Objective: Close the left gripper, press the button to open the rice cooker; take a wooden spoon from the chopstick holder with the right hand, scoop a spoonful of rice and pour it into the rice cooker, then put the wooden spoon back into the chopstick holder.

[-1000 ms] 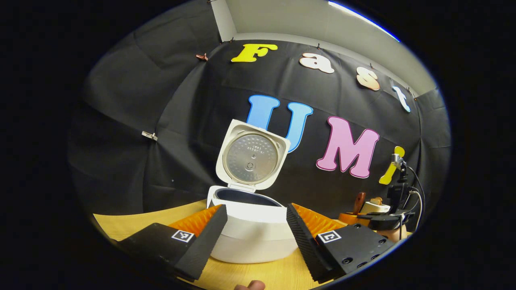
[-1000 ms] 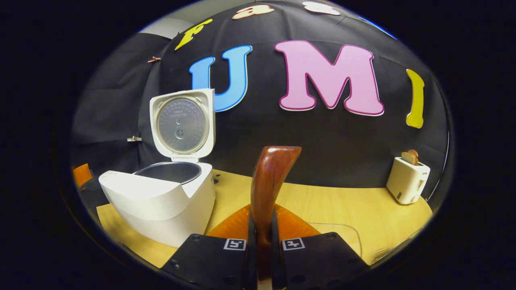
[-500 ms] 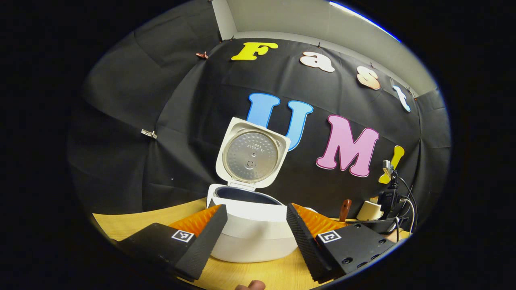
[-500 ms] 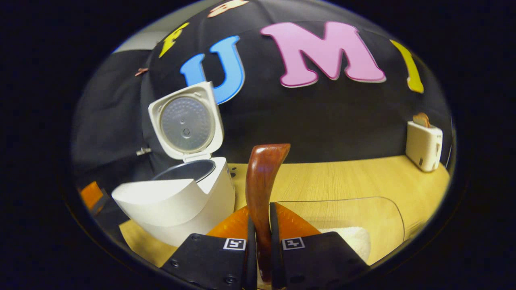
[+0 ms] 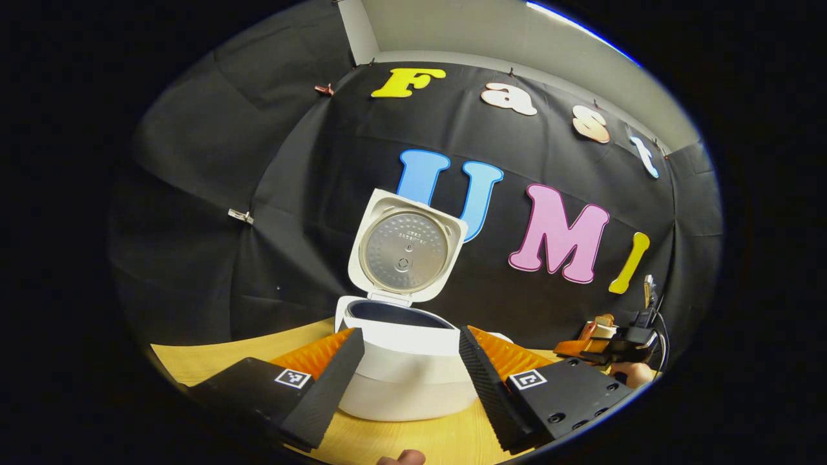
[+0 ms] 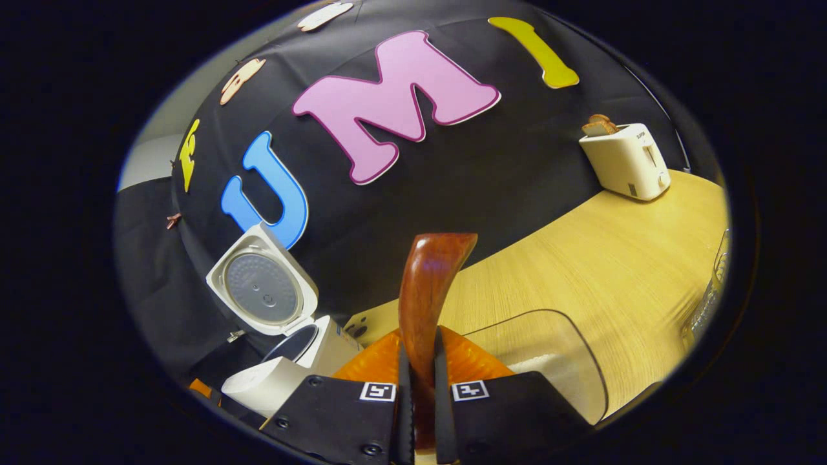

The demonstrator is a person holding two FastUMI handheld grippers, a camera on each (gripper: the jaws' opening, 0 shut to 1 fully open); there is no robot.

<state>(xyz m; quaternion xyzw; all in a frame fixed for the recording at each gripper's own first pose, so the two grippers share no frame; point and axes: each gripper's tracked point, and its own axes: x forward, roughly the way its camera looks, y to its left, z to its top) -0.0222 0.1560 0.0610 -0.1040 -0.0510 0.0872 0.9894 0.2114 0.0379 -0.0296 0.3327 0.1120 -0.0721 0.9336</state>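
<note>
wooden spoon [image 6: 428, 290] clamped by right gripper [image 6: 418, 400]; left gripper [image 5: 408, 368] jaws apart; bowl perhaps hidden

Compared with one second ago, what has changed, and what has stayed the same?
The right gripper, shut on the wooden spoon, has rolled and dipped toward the clear container holding rice; its view is now tilted. In the left gripper view it has sunk lower at the right edge. The left gripper stays open before the rice cooker, whose lid remains up.
</note>
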